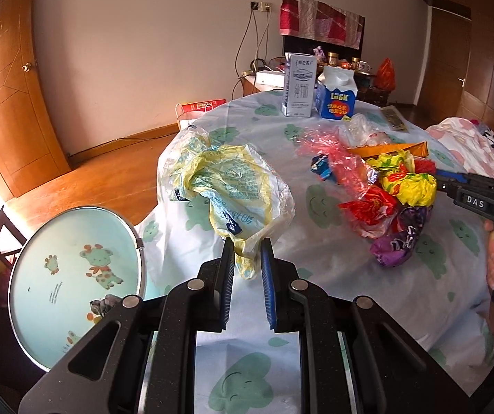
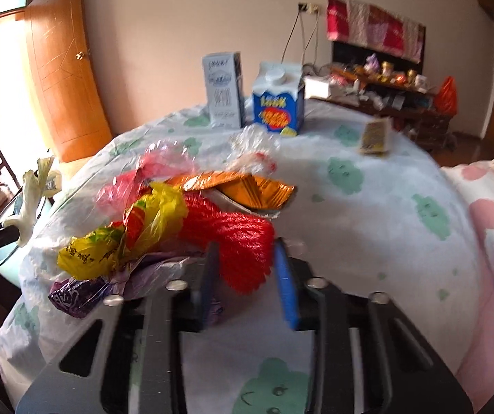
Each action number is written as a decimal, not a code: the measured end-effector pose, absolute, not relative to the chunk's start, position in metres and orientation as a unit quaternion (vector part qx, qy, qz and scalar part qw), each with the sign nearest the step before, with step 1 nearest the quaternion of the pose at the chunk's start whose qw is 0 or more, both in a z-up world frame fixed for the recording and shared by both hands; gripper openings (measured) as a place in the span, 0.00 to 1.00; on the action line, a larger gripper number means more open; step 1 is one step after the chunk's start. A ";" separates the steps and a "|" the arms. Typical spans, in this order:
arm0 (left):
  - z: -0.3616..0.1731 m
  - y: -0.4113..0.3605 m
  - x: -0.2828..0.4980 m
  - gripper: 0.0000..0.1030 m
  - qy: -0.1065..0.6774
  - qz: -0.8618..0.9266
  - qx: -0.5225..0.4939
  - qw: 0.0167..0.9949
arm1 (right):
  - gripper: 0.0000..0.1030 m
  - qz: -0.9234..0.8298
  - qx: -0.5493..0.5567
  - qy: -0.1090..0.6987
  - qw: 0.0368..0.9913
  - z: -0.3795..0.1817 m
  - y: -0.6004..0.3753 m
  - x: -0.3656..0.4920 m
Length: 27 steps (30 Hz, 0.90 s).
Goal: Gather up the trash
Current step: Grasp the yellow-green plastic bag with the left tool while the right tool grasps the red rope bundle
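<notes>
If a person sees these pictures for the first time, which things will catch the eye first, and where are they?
First comes the bright heap of crumpled wrappers, red, yellow, purple and orange, on the cloud-printed white tablecloth; the right gripper has a red ribbed piece from it between its fingers. Nearer the left edge lies a crumpled yellow-and-white plastic bag, pinched by the left gripper. At the far side stand a tall grey carton and a blue-and-white carton.
</notes>
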<state>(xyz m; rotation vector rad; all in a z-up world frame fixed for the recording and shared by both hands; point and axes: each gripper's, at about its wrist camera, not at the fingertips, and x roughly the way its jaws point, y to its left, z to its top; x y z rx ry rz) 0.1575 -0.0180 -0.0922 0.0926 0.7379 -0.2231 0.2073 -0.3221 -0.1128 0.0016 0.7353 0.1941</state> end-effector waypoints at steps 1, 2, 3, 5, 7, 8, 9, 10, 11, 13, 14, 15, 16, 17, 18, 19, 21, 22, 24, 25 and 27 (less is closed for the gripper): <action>-0.091 -0.016 0.157 0.15 0.359 -0.106 0.044 0.926 | 0.06 0.097 -0.003 0.358 0.929 -0.114 -0.320 0.207; -0.090 -0.014 0.157 0.15 0.357 -0.104 0.042 0.927 | 0.06 0.098 -0.006 0.354 0.930 -0.113 -0.319 0.204; -0.088 -0.011 0.156 0.15 0.354 -0.101 0.042 0.929 | 0.06 0.101 -0.006 0.349 0.932 -0.112 -0.319 0.201; -0.085 -0.008 0.154 0.15 0.349 -0.096 0.043 0.931 | 0.06 0.101 -0.007 0.335 0.937 -0.106 -0.319 0.195; -0.082 -0.006 0.152 0.15 0.346 -0.093 0.045 0.933 | 0.06 0.100 -0.009 0.312 0.945 -0.094 -0.319 0.185; -0.081 -0.004 0.151 0.15 0.344 -0.091 0.044 0.933 | 0.06 0.100 -0.010 0.305 0.947 -0.091 -0.319 0.184; -0.080 -0.003 0.150 0.15 0.343 -0.090 0.044 0.934 | 0.06 0.099 -0.011 0.295 0.950 -0.084 -0.320 0.180; -0.079 -0.001 0.149 0.15 0.341 -0.088 0.045 0.935 | 0.06 0.099 -0.010 0.287 0.953 -0.078 -0.321 0.177; -0.078 0.000 0.148 0.15 0.339 -0.085 0.046 0.936 | 0.06 0.099 -0.009 0.283 0.954 -0.075 -0.322 0.175; -0.076 0.003 0.146 0.15 0.337 -0.081 0.047 0.937 | 0.06 0.094 -0.014 0.270 0.958 -0.065 -0.321 0.171; -0.076 0.004 0.146 0.15 0.337 -0.080 0.046 0.937 | 0.06 0.093 -0.014 0.267 0.959 -0.062 -0.322 0.170; -0.075 0.005 0.145 0.15 0.336 -0.078 0.045 0.937 | 0.06 0.095 -0.012 0.264 0.960 -0.058 -0.322 0.169; -0.075 0.007 0.145 0.15 0.336 -0.075 0.045 0.938 | 0.06 0.095 -0.011 0.260 0.961 -0.056 -0.321 0.168; -0.074 0.010 0.144 0.15 0.335 -0.073 0.044 0.938 | 0.06 0.095 -0.011 0.258 0.961 -0.054 -0.320 0.168; -0.074 0.012 0.144 0.15 0.336 -0.070 0.044 0.938 | 0.06 0.099 -0.010 0.256 0.962 -0.052 -0.319 0.168; -0.074 0.015 0.144 0.15 0.336 -0.067 0.043 0.938 | 0.06 0.101 -0.011 0.254 0.962 -0.050 -0.316 0.169; -0.074 0.019 0.143 0.15 0.336 -0.062 0.043 0.939 | 0.06 0.105 -0.011 0.250 0.962 -0.046 -0.312 0.170; -0.074 0.022 0.142 0.15 0.337 -0.059 0.043 0.939 | 0.06 0.108 -0.011 0.248 0.963 -0.045 -0.308 0.172; -0.076 0.028 0.141 0.15 0.339 -0.052 0.041 0.939 | 0.06 0.112 -0.012 0.245 0.963 -0.044 -0.302 0.174; -0.076 0.032 0.141 0.15 0.339 -0.049 0.040 0.939 | 0.06 0.115 -0.012 0.243 0.963 -0.043 -0.298 0.177; -0.077 0.038 0.141 0.15 0.341 -0.042 0.037 0.938 | 0.06 0.122 -0.012 0.241 0.963 -0.041 -0.288 0.182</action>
